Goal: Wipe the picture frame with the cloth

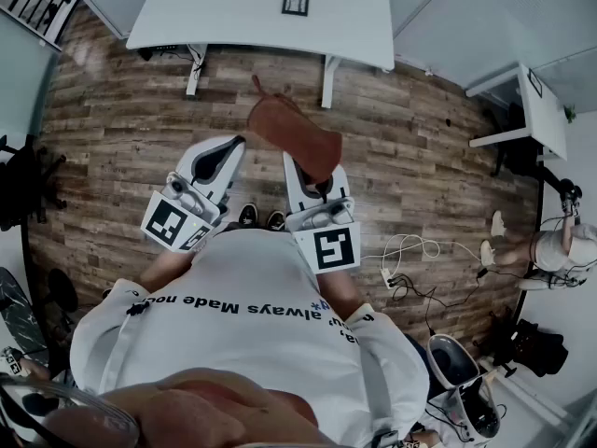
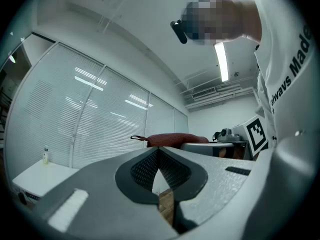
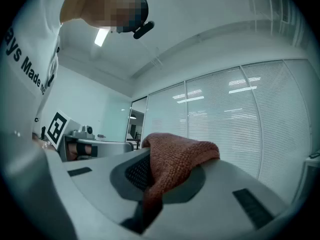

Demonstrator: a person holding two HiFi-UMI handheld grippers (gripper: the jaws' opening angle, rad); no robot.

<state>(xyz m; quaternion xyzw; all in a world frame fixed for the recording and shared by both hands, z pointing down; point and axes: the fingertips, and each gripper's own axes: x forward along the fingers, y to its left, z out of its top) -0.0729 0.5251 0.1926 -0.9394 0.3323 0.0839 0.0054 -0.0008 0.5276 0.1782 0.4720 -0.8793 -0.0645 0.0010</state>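
Clamping the rust-brown cloth (image 1: pixel 291 136), the right gripper (image 1: pixel 315 183) holds it slanting forward-left, long axis toward the picture frame (image 1: pixel 296 3); the left gripper (image 1: pixel 216 160) has its jaws together, empty.

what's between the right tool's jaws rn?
A rust-brown knitted cloth, clamped in the right tool and flopping over its top. The cloth covers the jaw tips, so the exact contact line is hidden.
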